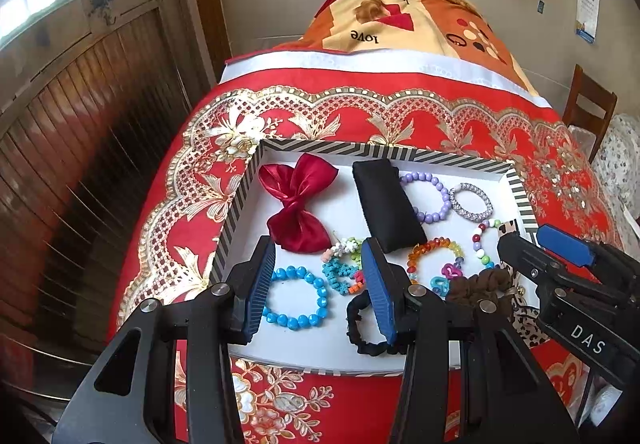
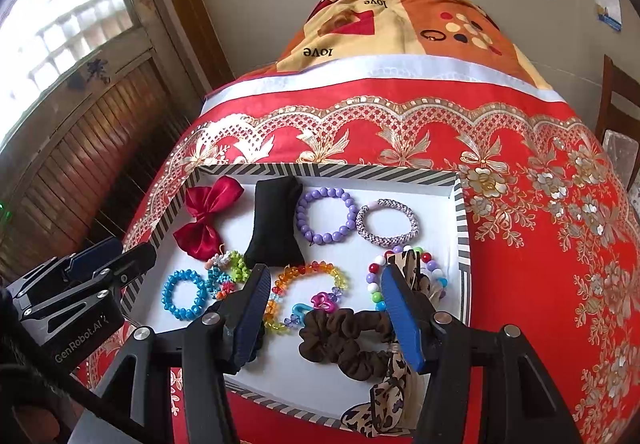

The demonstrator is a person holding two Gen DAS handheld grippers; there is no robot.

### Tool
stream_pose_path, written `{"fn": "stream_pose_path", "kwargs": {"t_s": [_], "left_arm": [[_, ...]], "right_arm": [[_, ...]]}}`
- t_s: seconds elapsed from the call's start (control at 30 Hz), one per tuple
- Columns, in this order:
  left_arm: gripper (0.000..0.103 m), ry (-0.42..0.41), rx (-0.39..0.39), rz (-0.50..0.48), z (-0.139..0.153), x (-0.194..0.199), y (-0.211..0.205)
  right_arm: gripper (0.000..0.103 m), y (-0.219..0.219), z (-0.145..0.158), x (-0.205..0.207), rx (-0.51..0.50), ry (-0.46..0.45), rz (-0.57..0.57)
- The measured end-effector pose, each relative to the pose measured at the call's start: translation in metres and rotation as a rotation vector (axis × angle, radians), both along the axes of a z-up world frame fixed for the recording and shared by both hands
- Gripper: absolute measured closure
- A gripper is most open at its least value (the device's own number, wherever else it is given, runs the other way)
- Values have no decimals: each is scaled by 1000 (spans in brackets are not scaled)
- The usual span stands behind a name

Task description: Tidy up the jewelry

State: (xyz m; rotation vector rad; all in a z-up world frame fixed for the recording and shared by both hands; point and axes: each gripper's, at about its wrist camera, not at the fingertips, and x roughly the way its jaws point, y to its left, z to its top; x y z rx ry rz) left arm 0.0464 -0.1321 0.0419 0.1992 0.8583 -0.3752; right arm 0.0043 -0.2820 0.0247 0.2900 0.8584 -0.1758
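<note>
Both tongs hovered spread and empty above the near half of the tray (image 1: pixel 240 199): the left tongs (image 1: pixel 318 286) over the blue bead bracelet (image 1: pixel 295 298) by the tray's near-left corner, the right tongs (image 2: pixel 326 318) over the brown scrunchie (image 2: pixel 344 340) by its near edge. Within that striped-rimmed tray, on a red cloth (image 2: pixel 520 244), a red bow (image 2: pixel 208 215) lay at the far-left corner, a black pouch (image 2: pixel 276 219) beside it, and a purple bead bracelet (image 2: pixel 326 215) and a woven bracelet (image 2: pixel 388 224) towards the far-right corner. An amber bead bracelet (image 2: pixel 308 296) sat mid-tray, and a leopard-print band (image 2: pixel 388 400) trailed over the near edge.
</note>
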Motion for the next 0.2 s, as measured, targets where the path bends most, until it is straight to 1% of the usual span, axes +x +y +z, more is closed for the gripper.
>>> {"fn": "stream_pose_path", "kwargs": {"t_s": [0.1,0.2], "left_arm": [[59,-18,-10,3,2,-1,1],[59,-7,-14,8,2,1,2]], "right_arm": [[48,-1,1,-1,1,-4,-1],[48,-4,0,-3,5,-5,-3]]}}
